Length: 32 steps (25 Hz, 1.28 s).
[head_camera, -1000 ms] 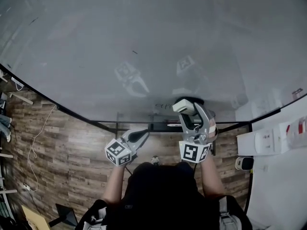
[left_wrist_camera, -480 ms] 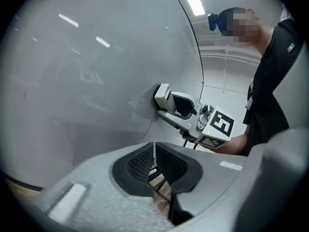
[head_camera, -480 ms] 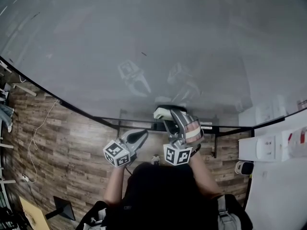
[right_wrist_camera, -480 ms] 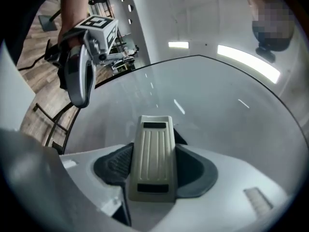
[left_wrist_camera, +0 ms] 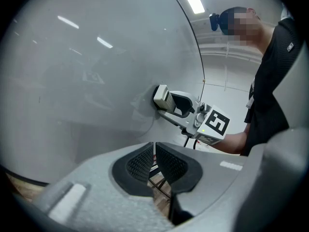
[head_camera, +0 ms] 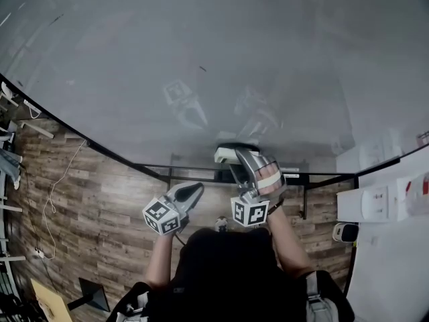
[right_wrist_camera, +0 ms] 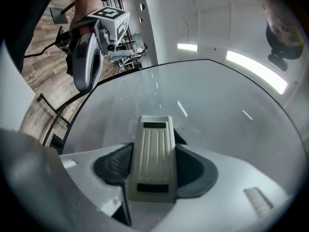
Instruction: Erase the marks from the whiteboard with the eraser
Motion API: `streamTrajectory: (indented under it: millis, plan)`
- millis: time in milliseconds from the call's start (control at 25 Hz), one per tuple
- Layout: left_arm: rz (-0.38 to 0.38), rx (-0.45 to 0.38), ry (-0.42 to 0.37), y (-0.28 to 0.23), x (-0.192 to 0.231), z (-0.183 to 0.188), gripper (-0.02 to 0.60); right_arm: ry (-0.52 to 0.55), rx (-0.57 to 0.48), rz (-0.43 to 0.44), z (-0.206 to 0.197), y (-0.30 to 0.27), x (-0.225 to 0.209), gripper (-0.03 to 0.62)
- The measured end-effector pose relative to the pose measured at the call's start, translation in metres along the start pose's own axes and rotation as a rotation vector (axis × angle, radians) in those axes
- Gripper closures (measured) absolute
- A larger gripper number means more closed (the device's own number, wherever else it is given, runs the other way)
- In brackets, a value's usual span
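The big whiteboard (head_camera: 201, 45) fills the upper head view and carries a small dark mark (head_camera: 202, 68). My right gripper (head_camera: 236, 155) is shut on the beige ribbed eraser (head_camera: 226, 155) and holds it against the board's lower part, just above the bottom edge. In the right gripper view the eraser (right_wrist_camera: 153, 153) sits clamped between both pads, its far end at the board (right_wrist_camera: 217, 110). My left gripper (head_camera: 196, 190) hangs lower and to the left, off the board, shut with nothing in it. The left gripper view has the eraser (left_wrist_camera: 161, 96) touching the board.
The board's black stand frame (head_camera: 167, 171) and its ledge (head_camera: 295, 175) run below the bottom edge. Wooden floor (head_camera: 80, 206) with a trailing cable (head_camera: 50, 200) lies to the left. A white wall with sockets (head_camera: 375, 203) stands at the right.
My right gripper slid the eraser leftward along the board's lower part, over the spot where a small scribble showed a second ago. The left gripper has barely moved.
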<state>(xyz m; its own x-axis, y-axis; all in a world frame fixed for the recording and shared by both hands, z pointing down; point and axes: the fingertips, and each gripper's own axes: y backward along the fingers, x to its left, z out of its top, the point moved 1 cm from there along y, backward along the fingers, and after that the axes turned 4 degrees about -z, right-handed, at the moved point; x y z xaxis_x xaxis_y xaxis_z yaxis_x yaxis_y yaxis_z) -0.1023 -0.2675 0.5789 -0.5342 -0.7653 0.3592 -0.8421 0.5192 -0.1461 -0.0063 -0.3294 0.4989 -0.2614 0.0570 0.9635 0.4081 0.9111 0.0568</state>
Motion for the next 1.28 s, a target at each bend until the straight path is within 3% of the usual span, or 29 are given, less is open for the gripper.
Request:
streamTrajectory:
  millis: [200,400,560,880,1120,1280]
  plan:
    - [-0.084,0.02,-0.016,-0.013,-0.005,0.002,0.557,0.053,0.106,-0.063,-0.034,0.019,-0.029,0.34]
    - [-0.164,0.025,-0.037,-0.008,-0.004,0.012,0.557,0.053,0.214,-0.088,-0.041,0.027,-0.044,0.339]
    - [-0.192,0.025,-0.053,-0.001,-0.006,0.017,0.557,0.037,0.24,-0.087,-0.027,0.022,-0.044,0.339]
    - [-0.093,0.023,-0.036,-0.031,-0.034,-0.006,0.557,0.02,0.119,-0.074,-0.034,0.019,-0.037,0.339]
    - [-0.009,-0.016,-0.006,0.032,-0.011,-0.004,0.557,0.085,-0.009,-0.014,0.064,-0.028,-0.002,0.341]
    - [0.013,-0.021,0.007,0.04,-0.009,-0.009,0.557,0.09,-0.006,-0.017,0.06,-0.024,-0.005,0.339]
